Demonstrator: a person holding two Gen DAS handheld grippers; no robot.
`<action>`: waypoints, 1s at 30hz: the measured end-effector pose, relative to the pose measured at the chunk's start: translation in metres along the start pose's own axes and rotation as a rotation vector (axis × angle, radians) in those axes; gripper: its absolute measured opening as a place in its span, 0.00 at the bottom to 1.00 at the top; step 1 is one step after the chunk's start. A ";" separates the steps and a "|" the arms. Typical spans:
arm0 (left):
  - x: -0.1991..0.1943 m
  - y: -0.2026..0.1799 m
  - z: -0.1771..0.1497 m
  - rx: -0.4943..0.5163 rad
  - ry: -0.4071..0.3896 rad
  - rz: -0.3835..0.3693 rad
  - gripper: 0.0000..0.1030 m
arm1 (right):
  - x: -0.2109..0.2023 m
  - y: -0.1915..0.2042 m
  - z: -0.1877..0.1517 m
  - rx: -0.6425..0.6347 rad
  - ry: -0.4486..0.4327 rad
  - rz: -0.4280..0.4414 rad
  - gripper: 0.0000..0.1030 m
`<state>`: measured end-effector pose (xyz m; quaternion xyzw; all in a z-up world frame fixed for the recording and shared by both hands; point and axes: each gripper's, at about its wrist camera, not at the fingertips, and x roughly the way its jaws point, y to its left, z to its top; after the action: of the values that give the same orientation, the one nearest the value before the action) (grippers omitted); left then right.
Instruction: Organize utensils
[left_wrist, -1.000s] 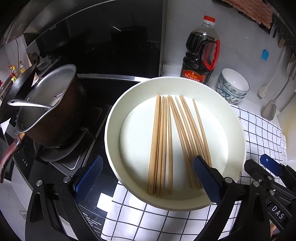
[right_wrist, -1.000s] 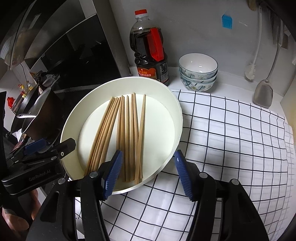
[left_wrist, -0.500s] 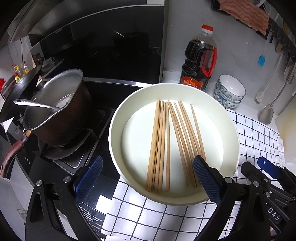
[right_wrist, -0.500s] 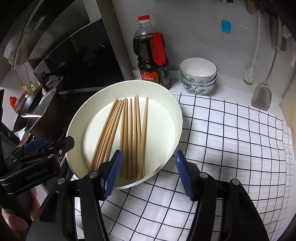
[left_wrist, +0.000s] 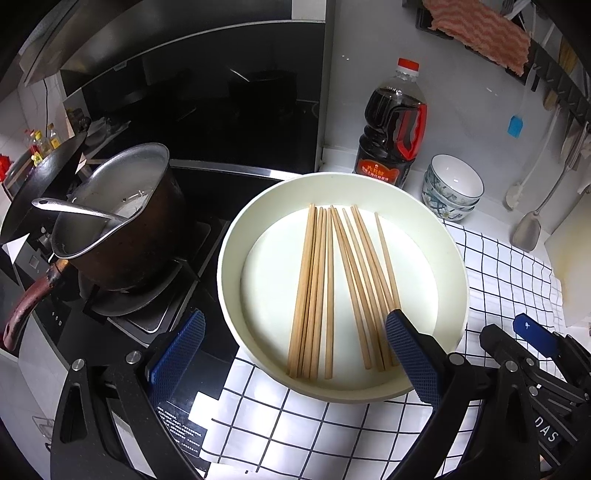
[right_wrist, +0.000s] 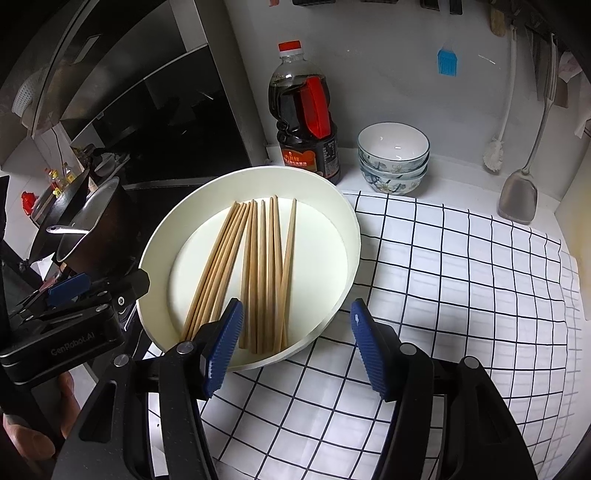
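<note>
Landmark: the white dish (left_wrist: 452, 254), half on the checked cloth (right_wrist: 461, 280), half over the stove edge.
Chopsticks (left_wrist: 325, 291): loose in the dish, in two fans, long axes running from its near rim to its far rim.
My right gripper (right_wrist: 295, 347): just above the dish's near rim, jaws about half spread, holding nothing; the right-hand fan (right_wrist: 266, 273) lies straight ahead, lengthwise between the pads.
My left gripper (left_wrist: 295, 354): also at the near rim, jaws wide, empty; its right pad (left_wrist: 410, 354) hangs over the chopstick ends, contact unclear.
Nearer hand: hard to call; I judge the right better lined up.
</note>
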<state>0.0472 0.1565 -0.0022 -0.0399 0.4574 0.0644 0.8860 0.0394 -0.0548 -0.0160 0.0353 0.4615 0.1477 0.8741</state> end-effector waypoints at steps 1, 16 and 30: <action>-0.001 0.000 0.000 0.000 -0.001 0.001 0.94 | -0.001 0.000 0.000 -0.001 -0.001 0.001 0.56; -0.008 -0.007 0.000 0.023 -0.011 0.023 0.94 | -0.005 0.000 -0.001 -0.018 -0.006 0.002 0.56; -0.006 -0.005 0.001 0.004 0.002 0.011 0.94 | -0.006 0.001 -0.001 -0.021 -0.006 0.002 0.56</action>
<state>0.0454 0.1512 0.0035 -0.0357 0.4586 0.0683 0.8853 0.0352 -0.0557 -0.0123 0.0271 0.4574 0.1533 0.8755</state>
